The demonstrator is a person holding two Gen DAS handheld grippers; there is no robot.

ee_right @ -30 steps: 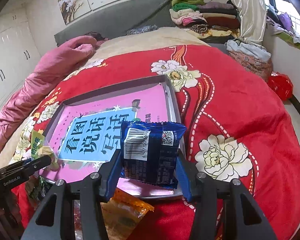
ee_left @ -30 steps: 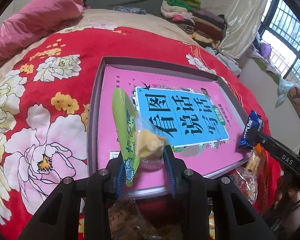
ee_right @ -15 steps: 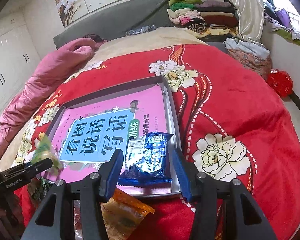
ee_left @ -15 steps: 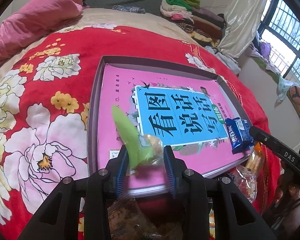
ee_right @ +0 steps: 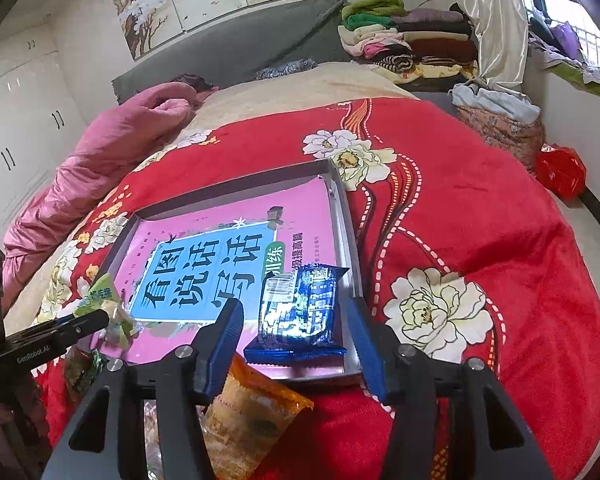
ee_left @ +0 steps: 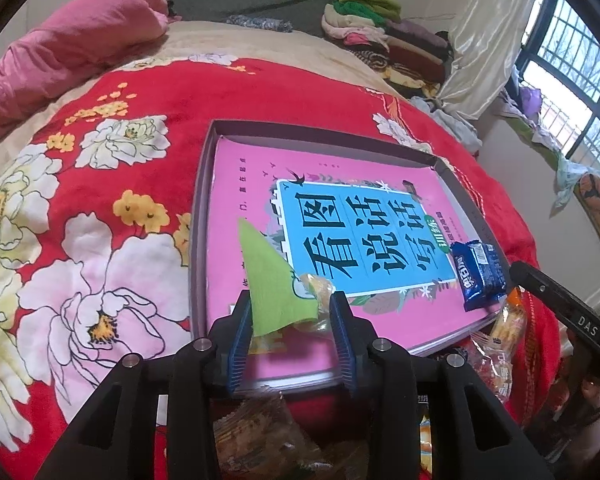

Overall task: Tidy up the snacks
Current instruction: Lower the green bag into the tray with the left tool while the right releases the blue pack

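A shallow grey tray (ee_left: 201, 216) (ee_right: 350, 236) lies on the red flowered bedspread, with a pink and blue book (ee_left: 340, 232) (ee_right: 220, 256) inside it. My left gripper (ee_left: 292, 320) is shut on a green snack packet (ee_left: 272, 280) over the tray's near left corner; this packet also shows in the right wrist view (ee_right: 104, 300). My right gripper (ee_right: 296, 332) is open. A blue snack packet (ee_right: 300, 312) (ee_left: 478, 274) lies free on the book at the tray's near right corner, between the open fingers.
Several loose snack packets lie at the bed's near edge, among them an orange one (ee_right: 248, 412) (ee_left: 508, 320) and a brown one (ee_left: 260, 428). A pink quilt (ee_left: 72, 56) and folded clothes (ee_right: 400, 40) lie at the bed's far end.
My right gripper opened and let the blue packet drop onto the book in the tray. My left gripper lowered the green packet toward the tray, still holding it.
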